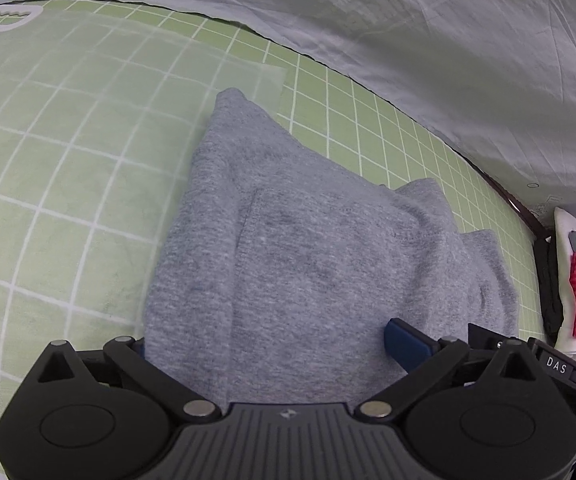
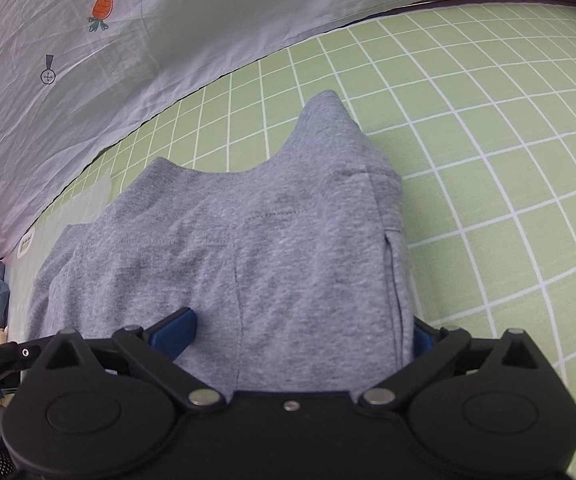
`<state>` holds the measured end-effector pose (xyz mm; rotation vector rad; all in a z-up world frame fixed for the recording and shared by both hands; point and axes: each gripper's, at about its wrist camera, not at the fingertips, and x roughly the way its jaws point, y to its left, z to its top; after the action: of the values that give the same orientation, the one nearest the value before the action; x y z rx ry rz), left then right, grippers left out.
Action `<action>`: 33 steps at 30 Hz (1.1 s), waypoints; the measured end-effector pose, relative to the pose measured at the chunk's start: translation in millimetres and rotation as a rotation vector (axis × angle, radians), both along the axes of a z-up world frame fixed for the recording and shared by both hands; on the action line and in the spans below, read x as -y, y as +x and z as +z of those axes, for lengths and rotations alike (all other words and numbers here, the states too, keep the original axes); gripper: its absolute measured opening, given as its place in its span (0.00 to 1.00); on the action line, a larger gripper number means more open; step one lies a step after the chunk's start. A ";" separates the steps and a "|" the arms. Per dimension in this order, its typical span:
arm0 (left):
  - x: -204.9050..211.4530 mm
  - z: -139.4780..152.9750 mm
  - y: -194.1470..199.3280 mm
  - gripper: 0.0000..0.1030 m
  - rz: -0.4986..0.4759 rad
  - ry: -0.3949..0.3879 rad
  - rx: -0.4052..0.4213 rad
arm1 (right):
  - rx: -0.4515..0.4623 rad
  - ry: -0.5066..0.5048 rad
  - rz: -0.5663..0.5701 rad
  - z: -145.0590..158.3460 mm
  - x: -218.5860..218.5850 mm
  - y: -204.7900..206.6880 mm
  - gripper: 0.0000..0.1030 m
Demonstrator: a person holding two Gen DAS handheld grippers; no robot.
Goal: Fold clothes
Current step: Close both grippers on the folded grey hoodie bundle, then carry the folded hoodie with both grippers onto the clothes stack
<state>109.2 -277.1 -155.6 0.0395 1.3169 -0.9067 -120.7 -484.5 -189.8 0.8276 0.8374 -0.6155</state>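
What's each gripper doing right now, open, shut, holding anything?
Left gripper: open wide, straddling the near edge of the grey garment, not clamped on it.
Right gripper: open wide, astride the same garment's edge, gripping nothing.

Left tool's (image 1: 271,344) left pad behind grey garment (image 1: 288,248).

Both hand-held grippers (image 1: 265,342) (image 2: 304,332) wide open, angled downward
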 end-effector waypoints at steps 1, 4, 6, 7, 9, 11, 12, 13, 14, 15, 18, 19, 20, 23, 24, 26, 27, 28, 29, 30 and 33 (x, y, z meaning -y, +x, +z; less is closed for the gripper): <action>1.6 -0.2 -3.4 0.99 -0.009 -0.001 0.002 | 0.011 0.004 0.008 -1.1 -2.4 1.7 1.00; 1.2 1.6 -14.8 0.91 -0.024 0.000 0.013 | 0.033 0.002 0.066 -3.4 -15.1 9.4 0.98; -2.7 4.1 -20.5 0.62 -0.015 0.010 0.021 | 0.066 -0.006 0.097 -1.0 -23.7 11.3 0.82; -6.4 4.6 -22.4 0.58 0.000 0.009 0.005 | 0.085 -0.011 0.101 1.6 -27.2 9.6 0.76; -13.4 9.8 -28.8 0.44 0.008 0.007 0.002 | 0.125 -0.015 0.089 9.2 -31.4 0.6 0.42; -19.6 21.0 -40.4 0.38 -0.017 -0.004 0.017 | 0.160 -0.018 0.081 16.1 -35.3 -9.0 0.40; -22.8 27.4 -47.5 0.37 -0.031 -0.017 0.018 | 0.169 -0.021 0.088 18.1 -37.0 -14.9 0.39; -26.2 33.4 -54.7 0.36 -0.044 -0.033 0.018 | 0.173 -0.031 0.099 19.9 -39.8 -21.5 0.39; -30.0 38.7 -61.9 0.36 -0.054 -0.053 0.015 | 0.180 -0.036 0.107 20.9 -41.9 -29.5 0.39; -33.8 43.6 -69.6 0.35 -0.063 -0.071 0.011 | 0.192 -0.034 0.105 20.7 -42.9 -39.3 0.39; -43.1 55.0 -91.8 0.35 -0.101 -0.106 0.018 | 0.220 -0.016 0.063 28.7 -54.2 -69.2 0.38; -46.1 58.5 -98.9 0.35 -0.114 -0.116 0.021 | 0.225 -0.017 0.045 34.8 -60.3 -78.0 0.38; -49.1 61.4 -105.1 0.35 -0.126 -0.128 0.019 | 0.233 -0.015 0.025 39.8 -64.4 -87.2 0.38; -55.7 66.4 -118.4 0.35 -0.151 -0.171 -0.010 | 0.260 0.003 -0.046 51.9 -71.5 -113.3 0.38; -55.9 68.0 -123.3 0.35 -0.165 -0.182 -0.016 | 0.267 0.004 -0.066 57.0 -73.6 -121.1 0.38; -54.4 71.5 -135.3 0.35 -0.205 -0.200 -0.018 | 0.274 -0.003 -0.109 67.4 -79.3 -137.7 0.38; -52.7 73.2 -141.5 0.35 -0.228 -0.206 -0.019 | 0.275 -0.009 -0.127 71.1 -82.4 -145.3 0.38; -50.2 74.5 -147.2 0.35 -0.249 -0.210 -0.022 | 0.275 -0.017 -0.148 74.4 -86.5 -153.8 0.38; -47.4 75.7 -153.5 0.35 -0.272 -0.213 -0.025 | 0.271 -0.027 -0.174 77.2 -91.8 -163.4 0.38; -44.1 76.6 -160.9 0.35 -0.300 -0.215 -0.028 | 0.268 -0.036 -0.201 79.5 -96.6 -173.1 0.38; -28.9 77.8 -183.8 0.34 -0.378 -0.223 -0.047 | 0.259 -0.056 -0.286 85.1 -109.3 -201.9 0.38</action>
<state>-74.6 -248.2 -77.9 0.0965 1.2654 -1.3790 -322.6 -375.2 -104.7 0.9609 0.4671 -0.7604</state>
